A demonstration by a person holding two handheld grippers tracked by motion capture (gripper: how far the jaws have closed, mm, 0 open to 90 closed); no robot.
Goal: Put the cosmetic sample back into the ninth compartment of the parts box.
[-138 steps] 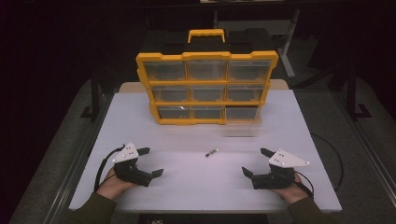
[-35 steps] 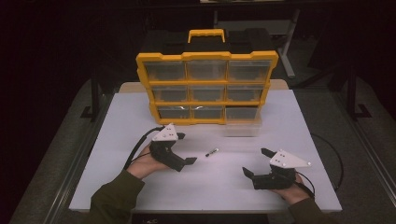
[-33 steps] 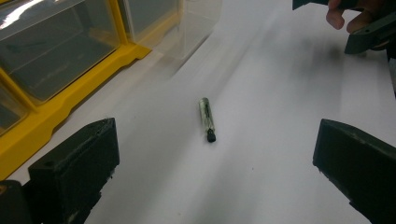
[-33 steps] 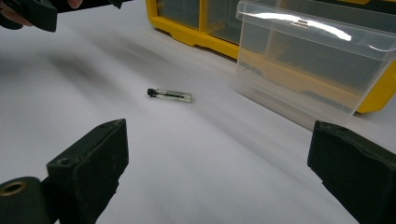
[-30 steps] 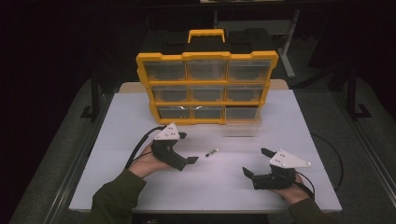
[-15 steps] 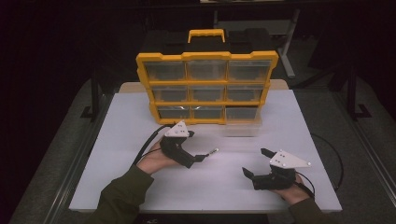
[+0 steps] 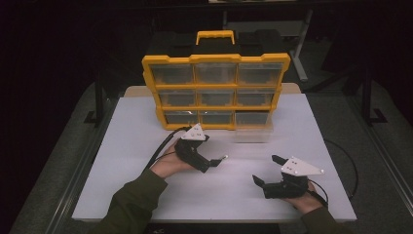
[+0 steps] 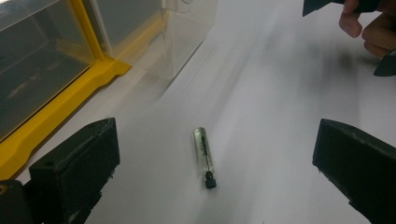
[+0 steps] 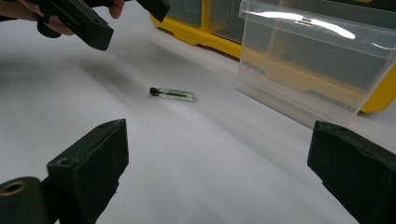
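A small clear vial with a black cap (image 7: pixel 223 157) lies on the white table, seen close up in the left gripper view (image 8: pixel 204 157) and farther off in the right gripper view (image 9: pixel 172 94). My left gripper (image 7: pixel 212 150) is open just left of it, and its jaws stand wide to either side of the vial (image 8: pixel 217 135) without touching it. My right gripper (image 7: pixel 265 169) rests open near the front right of the table, with nothing between its jaws (image 9: pixel 219 135).
A yellow organizer (image 7: pixel 214 90) with clear drawers stands upright at the back of the table (image 7: pixel 122 190). One clear drawer (image 7: pixel 253 134) stands pulled out on the table in front of its bottom right corner (image 9: pixel 317 60). Cables trail from both grippers.
My left gripper has travelled from the front left forward and right until its jaws bracket the vial. The right gripper and the vial have stayed put.
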